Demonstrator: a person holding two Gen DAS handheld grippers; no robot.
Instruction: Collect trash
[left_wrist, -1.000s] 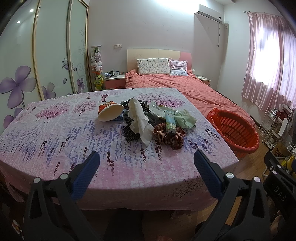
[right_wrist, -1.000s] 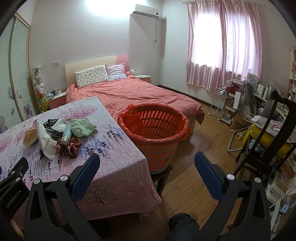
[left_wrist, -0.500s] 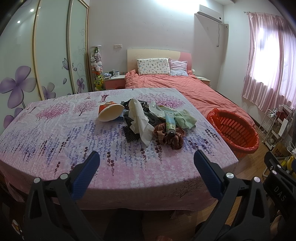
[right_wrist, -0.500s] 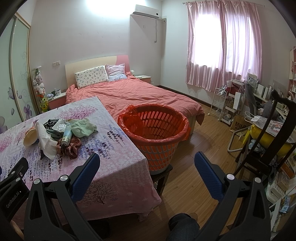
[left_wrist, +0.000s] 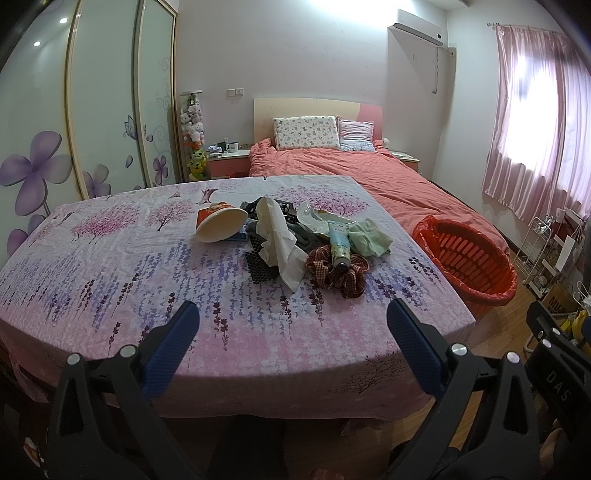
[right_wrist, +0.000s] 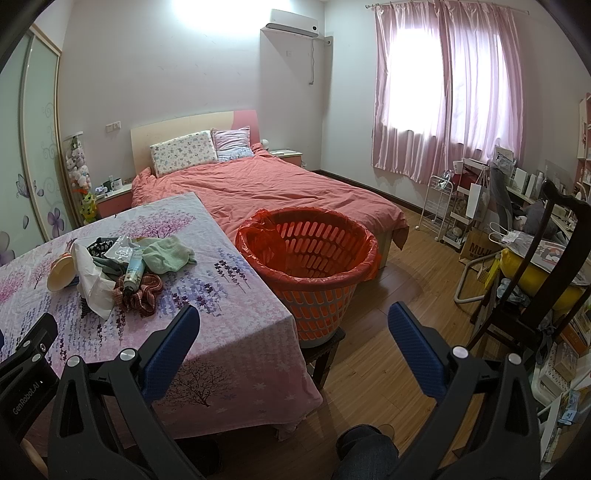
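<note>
Both grippers hang empty at the near edge of the bench (left_wrist: 110, 266), left gripper (left_wrist: 288, 325) and right gripper (right_wrist: 293, 325), jaws spread wide. Farther in lies the trash pile: a checked scrunchie (left_wrist: 336, 267) and white tissue (left_wrist: 277, 240), soft and light, best pinched at a raised fold; a smooth tube (left_wrist: 339, 245), likely slippery; a tipped paper cup (left_wrist: 219, 225), crushable, best taken by its rim. Beyond the bench's right edge, the red-lined basket (right_wrist: 306, 254) looks empty.
</note>
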